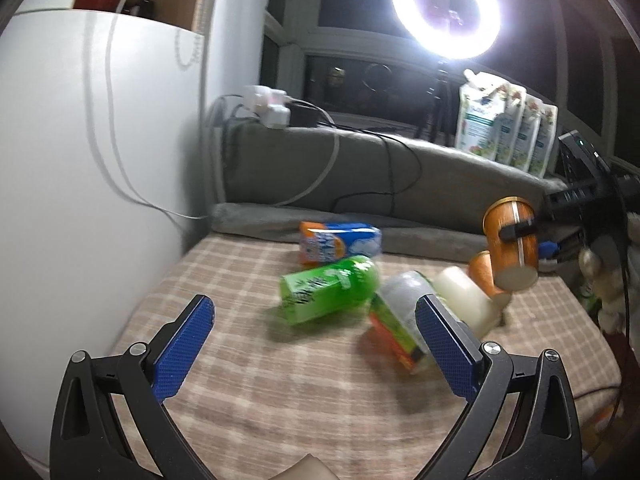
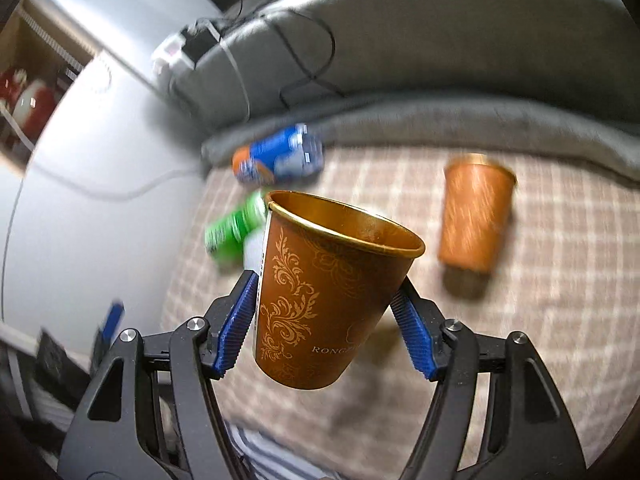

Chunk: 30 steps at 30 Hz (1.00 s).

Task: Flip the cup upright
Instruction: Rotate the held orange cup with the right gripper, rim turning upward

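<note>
My right gripper (image 2: 324,312) is shut on a brown paper cup (image 2: 328,304) with gold scrollwork, held in the air over the checked cloth, mouth up and tilted. In the left wrist view this cup (image 1: 510,246) hangs at the right, clamped by the right gripper's fingers (image 1: 518,229). A second brown cup (image 2: 474,216) rests on the cloth beyond it; it also shows in the left wrist view (image 1: 486,276). My left gripper (image 1: 314,336) is open and empty, low over the cloth's near side.
A green can (image 1: 330,290), a blue and orange can (image 1: 338,242), a clear bottle with an orange and green label (image 1: 400,320) and a white roll (image 1: 464,300) lie on the checked cloth (image 1: 280,380). A grey cushion (image 1: 360,168) with cables runs behind. A ring light (image 1: 446,10) glares above.
</note>
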Tool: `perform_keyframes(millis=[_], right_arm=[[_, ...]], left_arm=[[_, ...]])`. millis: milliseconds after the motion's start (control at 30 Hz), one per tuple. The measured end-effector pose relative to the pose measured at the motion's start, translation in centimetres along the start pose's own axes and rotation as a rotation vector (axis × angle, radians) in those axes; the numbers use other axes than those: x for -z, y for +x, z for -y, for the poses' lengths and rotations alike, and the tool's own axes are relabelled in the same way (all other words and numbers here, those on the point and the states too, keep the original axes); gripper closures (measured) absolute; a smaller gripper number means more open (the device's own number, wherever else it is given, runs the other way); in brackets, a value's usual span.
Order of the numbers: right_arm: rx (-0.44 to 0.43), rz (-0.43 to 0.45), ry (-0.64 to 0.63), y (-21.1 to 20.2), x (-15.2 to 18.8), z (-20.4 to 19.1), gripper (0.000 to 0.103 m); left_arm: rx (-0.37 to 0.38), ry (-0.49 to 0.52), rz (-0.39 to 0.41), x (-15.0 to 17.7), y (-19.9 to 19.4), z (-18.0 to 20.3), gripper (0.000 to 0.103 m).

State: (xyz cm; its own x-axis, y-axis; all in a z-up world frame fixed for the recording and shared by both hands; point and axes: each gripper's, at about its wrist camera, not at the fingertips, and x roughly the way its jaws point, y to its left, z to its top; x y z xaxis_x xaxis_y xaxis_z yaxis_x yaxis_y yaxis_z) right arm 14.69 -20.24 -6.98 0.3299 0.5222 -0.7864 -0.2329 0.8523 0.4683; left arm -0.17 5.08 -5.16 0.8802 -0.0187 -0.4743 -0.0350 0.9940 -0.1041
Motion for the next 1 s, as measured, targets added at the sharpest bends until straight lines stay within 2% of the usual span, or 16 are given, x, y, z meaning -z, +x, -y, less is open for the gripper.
perform_keyframes(millis=[200, 267, 533, 767, 833, 1000], right_arm=[[0.014, -0.091, -0.028, 0.9, 4.4, 1.1, 0.033], [0.019, -0.128, -0.027, 1.8, 5.3, 1.6, 0.033], [0.044, -0.253, -0.032, 4.3, 8.3, 3.3, 0.033], [0.089, -0.244, -0.071, 5.0, 8.7, 3.5, 0.031], [0.104, -0.23, -0.089, 4.9, 8.7, 3.4, 0.026], [0.066, -0.168, -0.079, 2.8, 9.2, 3.7, 0.024]], left_arm=[[0.099, 0.004, -0.065, 0.4, 0.6, 1.9, 0.003], [0.131, 0.005, -0.092, 0.7, 0.8, 2.7, 0.007], [0.287, 0.014, -0.244, 2.3, 2.4, 6.1, 0.007], [0.371, 0.01, -0.345, 3.3, 3.2, 8.3, 0.007], [0.388, 0.0, -0.365, 3.3, 3.2, 8.6, 0.007], [0.395, -0.005, -0.383, 3.1, 3.6, 9.0, 0.007]])
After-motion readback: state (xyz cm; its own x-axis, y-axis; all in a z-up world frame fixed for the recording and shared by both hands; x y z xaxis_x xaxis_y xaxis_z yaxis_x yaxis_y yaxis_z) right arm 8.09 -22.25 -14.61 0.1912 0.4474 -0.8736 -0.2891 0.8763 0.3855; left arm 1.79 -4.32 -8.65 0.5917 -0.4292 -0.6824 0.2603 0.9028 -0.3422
